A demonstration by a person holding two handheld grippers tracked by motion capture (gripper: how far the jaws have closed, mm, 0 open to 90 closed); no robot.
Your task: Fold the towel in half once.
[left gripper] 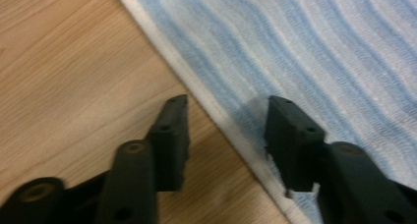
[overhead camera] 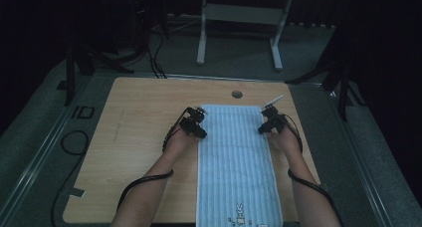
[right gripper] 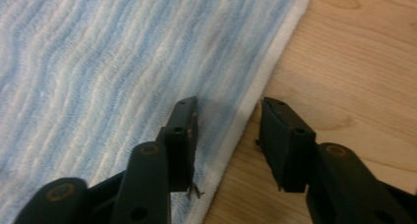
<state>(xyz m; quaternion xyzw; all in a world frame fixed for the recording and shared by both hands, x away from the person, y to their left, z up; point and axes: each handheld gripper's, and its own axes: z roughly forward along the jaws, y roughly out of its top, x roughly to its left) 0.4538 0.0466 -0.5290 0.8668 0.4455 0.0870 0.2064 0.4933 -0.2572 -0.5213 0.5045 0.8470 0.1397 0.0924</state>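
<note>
Here, in the high view, a long blue-striped towel (overhead camera: 238, 162) lies flat down the middle of the wooden table (overhead camera: 134, 132), its near end, with a small rabbit picture (overhead camera: 239, 211), at the table's front edge and its far end short of a round cable hole (overhead camera: 237, 94); the left gripper (overhead camera: 198, 129) sits at the towel's left border near the far corner, and the right gripper (overhead camera: 263, 126) mirrors it at the right border, both forearms running up along the cloth; this paired placement suggests the far end is about to be picked up by both sides at once, probably to fold it toward the person; beyond the table stand the legs of a white frame (overhead camera: 239, 33) on a dim floor. In the left gripper view, the left gripper (left gripper: 227, 138) has its jaws spread, one over bare table (left gripper: 74, 76) and the other over the towel (left gripper: 305, 52), so that the white hem runs through the gap; nothing is pinched yet. In the right gripper view, the right gripper (right gripper: 227, 138) is likewise spread, one jaw above the striped towel (right gripper: 113, 62) and the other above the table (right gripper: 359, 71), straddling the hem; each tool seems held this way so that closing would trap the edge between the jaws.
</note>
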